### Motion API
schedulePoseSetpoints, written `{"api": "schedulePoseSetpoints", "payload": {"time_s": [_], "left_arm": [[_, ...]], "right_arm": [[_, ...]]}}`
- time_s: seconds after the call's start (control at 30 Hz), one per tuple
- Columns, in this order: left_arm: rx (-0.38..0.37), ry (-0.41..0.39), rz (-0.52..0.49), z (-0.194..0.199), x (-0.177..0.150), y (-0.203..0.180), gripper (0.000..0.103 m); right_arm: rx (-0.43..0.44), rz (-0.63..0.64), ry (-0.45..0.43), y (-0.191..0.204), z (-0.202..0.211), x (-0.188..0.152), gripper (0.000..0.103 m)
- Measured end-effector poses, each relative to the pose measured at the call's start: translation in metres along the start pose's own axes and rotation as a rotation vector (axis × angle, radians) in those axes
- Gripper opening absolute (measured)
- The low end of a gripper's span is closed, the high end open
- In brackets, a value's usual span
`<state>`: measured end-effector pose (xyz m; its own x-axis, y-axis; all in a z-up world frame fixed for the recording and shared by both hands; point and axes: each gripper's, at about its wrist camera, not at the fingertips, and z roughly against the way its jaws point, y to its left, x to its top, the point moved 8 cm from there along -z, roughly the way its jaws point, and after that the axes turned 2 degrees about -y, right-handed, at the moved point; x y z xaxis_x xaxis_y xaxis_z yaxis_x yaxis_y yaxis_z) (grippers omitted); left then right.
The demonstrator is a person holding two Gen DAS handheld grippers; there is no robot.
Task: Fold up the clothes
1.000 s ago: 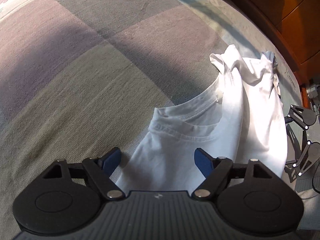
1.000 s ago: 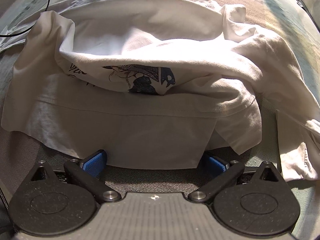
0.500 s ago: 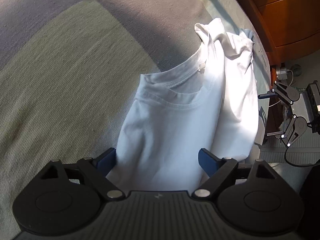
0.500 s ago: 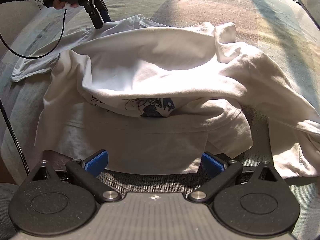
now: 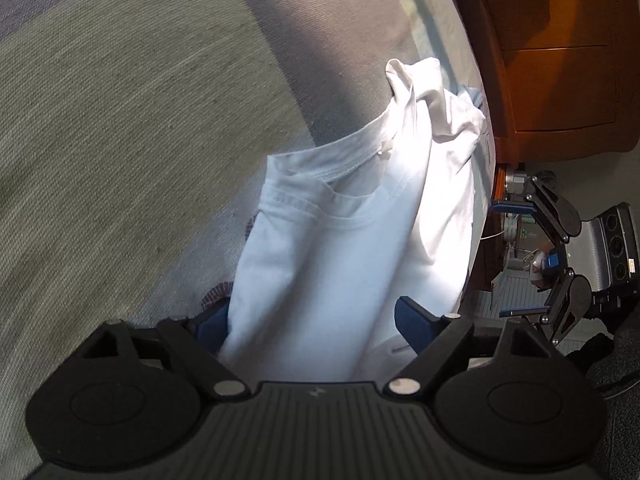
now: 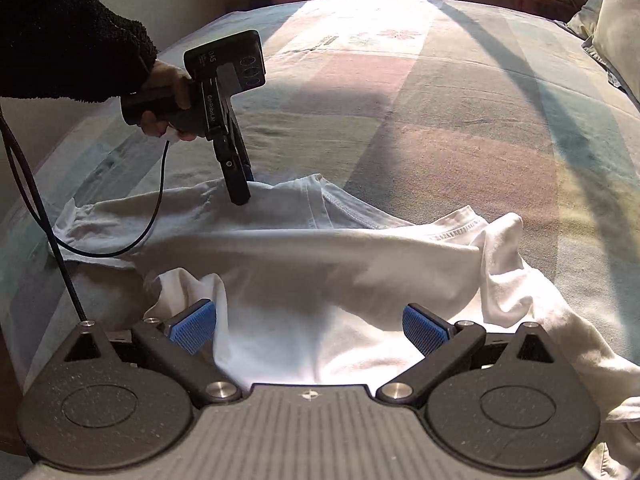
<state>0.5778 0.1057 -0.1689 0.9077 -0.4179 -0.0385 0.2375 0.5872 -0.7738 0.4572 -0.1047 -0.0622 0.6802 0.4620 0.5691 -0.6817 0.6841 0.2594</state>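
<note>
Right wrist view: white t-shirt (image 6: 320, 264) lies crumpled on the bed (image 6: 460, 100). Both claws gape wide, cloth between the pads ungripped: right claw (image 6: 310, 326), left claw (image 5: 316, 320) by the collar.

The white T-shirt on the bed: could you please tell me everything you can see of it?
The white T-shirt looks like soft cotton knit, with a ribbed, stitched collar and a printed side hidden now. It lies rumpled and partly doubled over on the striped bedspread. The left gripper touches it near the shoulder; cloth also runs between the open jaws of the right gripper.
</note>
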Motion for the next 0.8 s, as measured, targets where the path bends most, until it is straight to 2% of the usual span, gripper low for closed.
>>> {"api": "schedulePoseSetpoints", "payload": {"time_s": [0.13, 0.2, 0.23, 0.27, 0.3, 0.33, 0.37, 0.4, 0.57, 0.7, 0.8], "left_arm": [[-0.078, -0.071, 0.006, -0.008, 0.014, -0.003, 0.087], [-0.080, -0.098, -0.021, -0.006, 0.008, -0.003, 0.082], [-0.067, -0.115, -0.017, -0.004, 0.006, -0.001, 0.071], [-0.053, -0.132, -0.008, -0.002, 0.005, 0.002, 0.066], [-0.019, -0.146, 0.010, -0.001, 0.003, 0.009, 0.054], [0.021, -0.159, 0.030, 0.000, 0.002, 0.018, 0.030], [0.060, -0.173, 0.050, 0.002, 0.000, 0.026, 0.013], [0.063, -0.187, 0.076, 0.002, -0.001, 0.030, 0.009], [0.207, -0.239, -0.017, 0.007, -0.007, 0.005, 0.005], [0.311, -0.301, -0.093, 0.031, -0.010, -0.016, 0.003], [0.376, -0.359, -0.071, 0.060, -0.010, -0.018, 0.003]], "right_arm": [[0.007, -0.022, 0.026, 0.003, -0.016, -0.002, 0.102], [0.006, -0.016, 0.020, 0.006, -0.021, 0.003, 0.102], [0.006, -0.014, 0.014, 0.007, -0.022, 0.007, 0.102], [0.003, -0.012, 0.006, 0.007, -0.023, 0.010, 0.102], [-0.002, -0.013, -0.002, 0.007, -0.023, 0.013, 0.102], [-0.010, -0.017, -0.004, 0.005, -0.023, 0.014, 0.102], [-0.021, -0.022, -0.001, 0.003, -0.024, 0.014, 0.102], [-0.032, -0.026, 0.002, 0.000, -0.025, 0.013, 0.102], [-0.083, -0.037, 0.019, -0.010, -0.022, 0.001, 0.102], [-0.094, -0.031, 0.028, -0.011, -0.012, -0.007, 0.102], [-0.107, -0.016, 0.032, -0.012, -0.007, -0.012, 0.102]]}}
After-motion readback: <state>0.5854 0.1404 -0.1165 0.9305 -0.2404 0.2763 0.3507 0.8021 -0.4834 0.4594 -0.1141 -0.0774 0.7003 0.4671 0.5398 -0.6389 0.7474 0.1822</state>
